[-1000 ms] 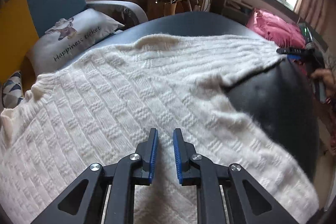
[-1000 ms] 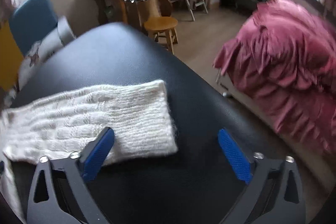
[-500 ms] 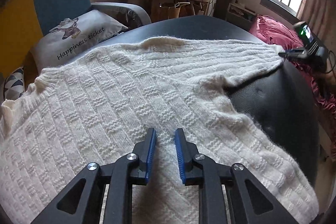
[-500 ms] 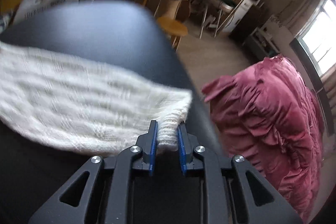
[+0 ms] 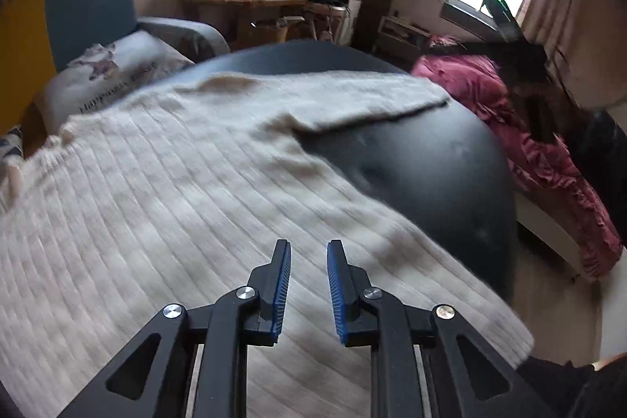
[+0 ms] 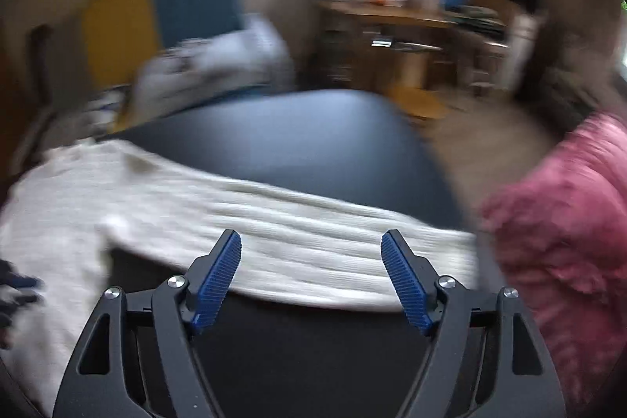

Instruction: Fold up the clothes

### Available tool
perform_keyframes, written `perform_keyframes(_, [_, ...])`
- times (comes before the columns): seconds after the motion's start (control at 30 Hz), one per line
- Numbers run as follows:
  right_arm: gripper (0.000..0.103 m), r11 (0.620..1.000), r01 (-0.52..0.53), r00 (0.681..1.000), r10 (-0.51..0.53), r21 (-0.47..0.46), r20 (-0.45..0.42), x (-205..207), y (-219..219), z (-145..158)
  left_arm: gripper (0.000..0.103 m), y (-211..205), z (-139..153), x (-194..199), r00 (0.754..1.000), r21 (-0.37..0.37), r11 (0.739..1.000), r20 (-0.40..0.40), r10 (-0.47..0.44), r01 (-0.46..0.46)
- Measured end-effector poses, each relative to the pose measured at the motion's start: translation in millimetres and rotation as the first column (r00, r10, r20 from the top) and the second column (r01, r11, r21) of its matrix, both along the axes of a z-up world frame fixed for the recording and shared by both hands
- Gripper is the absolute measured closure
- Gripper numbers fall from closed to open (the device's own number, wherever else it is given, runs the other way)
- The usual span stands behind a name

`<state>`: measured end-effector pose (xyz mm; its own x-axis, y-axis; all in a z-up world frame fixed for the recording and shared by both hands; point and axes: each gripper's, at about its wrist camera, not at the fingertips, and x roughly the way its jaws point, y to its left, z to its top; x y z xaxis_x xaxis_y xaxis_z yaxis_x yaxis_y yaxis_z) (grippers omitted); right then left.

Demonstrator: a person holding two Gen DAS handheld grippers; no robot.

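Note:
A cream knitted sweater lies spread flat on the black padded table. One sleeve stretches out to the right across the black top. My left gripper hovers over the sweater's body with its jaws a narrow gap apart and nothing between them. In the blurred right wrist view the sleeve runs across the table. My right gripper is above the sleeve, its jaws opening wide with nothing held between the pads.
A heap of pink bedding lies just past the table's right edge. A blue armchair with a printed cushion stands behind on the left. A cluttered wooden desk is at the back. A dark blurred device with a green light is at right.
The right gripper, shut on the sleeve's cuff half a second ago, has let go, opened wide and lifted back. The left gripper has shifted over the sweater, its gap unchanged.

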<state>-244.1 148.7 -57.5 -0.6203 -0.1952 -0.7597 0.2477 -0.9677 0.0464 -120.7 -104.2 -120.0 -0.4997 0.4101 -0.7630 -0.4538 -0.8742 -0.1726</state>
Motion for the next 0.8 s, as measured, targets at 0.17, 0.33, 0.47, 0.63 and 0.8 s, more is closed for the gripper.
perform_keyframes(0.17, [0.026,0.978,-0.199,0.979,0.202,-0.054,0.042,-24.2,-108.2,-21.1,0.085,17.2,-19.0,22.3,0.999,-0.016,1.0,0.032,-0.005,0.005])
perform_keyframes(0.33, [0.026,0.973,-0.228,0.968,0.224,0.024,0.116,-63.6,-179.4,-63.4,0.085,4.1,-27.1,21.1,0.996,0.096,0.995,0.09,0.029,-0.037])
perform_keyframes(0.47, [0.023,0.975,-0.193,0.965,0.168,0.11,0.202,-88.8,-199.3,-101.9,0.085,-4.4,-25.3,18.8,0.993,0.157,0.987,0.114,0.023,-0.041])
perform_keyframes(0.63, [0.023,0.971,-0.217,0.961,0.195,0.097,0.195,-89.7,-195.8,-105.5,0.083,-5.5,-3.1,10.0,0.995,0.216,0.976,0.087,-0.044,0.025])
perform_keyframes(0.8, [0.013,0.959,-0.241,0.957,0.209,0.147,0.202,-94.2,-197.8,-111.5,0.08,32.4,-5.1,8.4,0.987,0.114,0.985,0.084,-0.139,0.129])
